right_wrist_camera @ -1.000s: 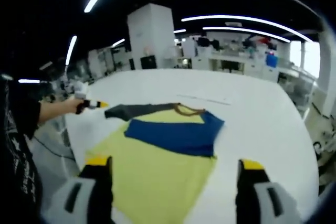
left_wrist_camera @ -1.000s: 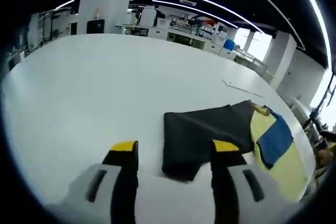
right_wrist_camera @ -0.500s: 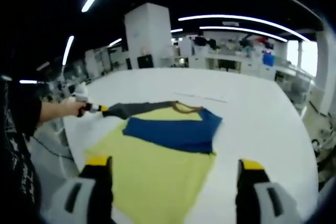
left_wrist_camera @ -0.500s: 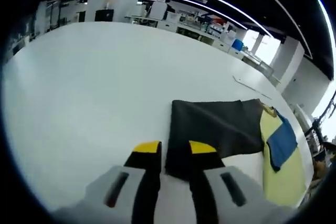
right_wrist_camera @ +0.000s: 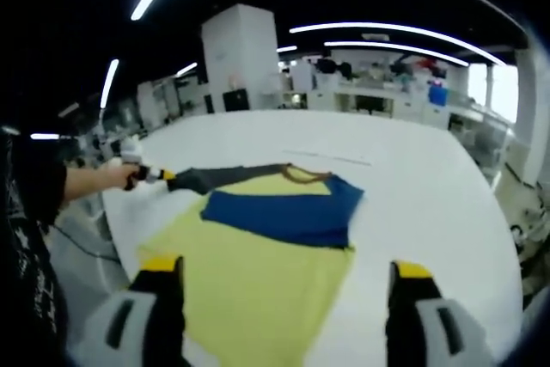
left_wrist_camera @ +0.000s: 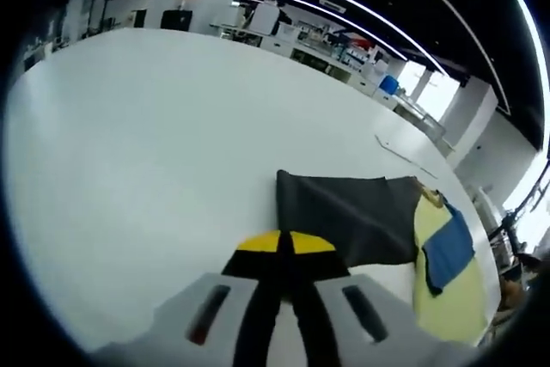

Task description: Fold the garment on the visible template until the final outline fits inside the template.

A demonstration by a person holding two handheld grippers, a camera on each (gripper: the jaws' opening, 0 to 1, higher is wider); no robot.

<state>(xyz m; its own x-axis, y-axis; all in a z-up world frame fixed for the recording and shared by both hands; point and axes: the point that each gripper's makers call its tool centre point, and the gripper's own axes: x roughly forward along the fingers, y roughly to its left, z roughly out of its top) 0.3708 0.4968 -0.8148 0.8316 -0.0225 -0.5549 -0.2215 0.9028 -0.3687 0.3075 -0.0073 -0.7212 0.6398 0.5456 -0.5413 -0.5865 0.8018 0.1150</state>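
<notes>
In the left gripper view, the left tool (left_wrist_camera: 285, 244) has its yellow-tipped jaws pressed together on the near edge of the dark grey sleeve (left_wrist_camera: 352, 212) of the garment. To the left of that sleeve the white worktop (left_wrist_camera: 146, 143) runs bare and wide, out to its far rim. The sleeve lies flat, stretched rightward to the collar, where the yellow body (left_wrist_camera: 447, 298) and a folded blue sleeve (left_wrist_camera: 449, 247) sit close to the worktop's right-hand edge. A thin pale strip (left_wrist_camera: 404, 149) lies on the surface beyond the garment.

In the right gripper view, a person's forearm (right_wrist_camera: 86, 181) reaches in from the left with the left tool (right_wrist_camera: 163, 174) gripping the tip of the grey sleeve (right_wrist_camera: 225, 179), close to the worktop's left edge. The yellow body (right_wrist_camera: 258, 277) spreads toward the camera, with the blue sleeve (right_wrist_camera: 284, 217) folded across it below the collar (right_wrist_camera: 302, 174). The right tool (right_wrist_camera: 284, 277) hangs over the near hem with its jaws wide apart, holding nothing. To the right of the garment the worktop (right_wrist_camera: 430, 204) is bare out to its curved edge. I cannot make out a template outline on the surface. Beyond the worktop stand a white pillar (right_wrist_camera: 243, 58), benches and long ceiling lights.
</notes>
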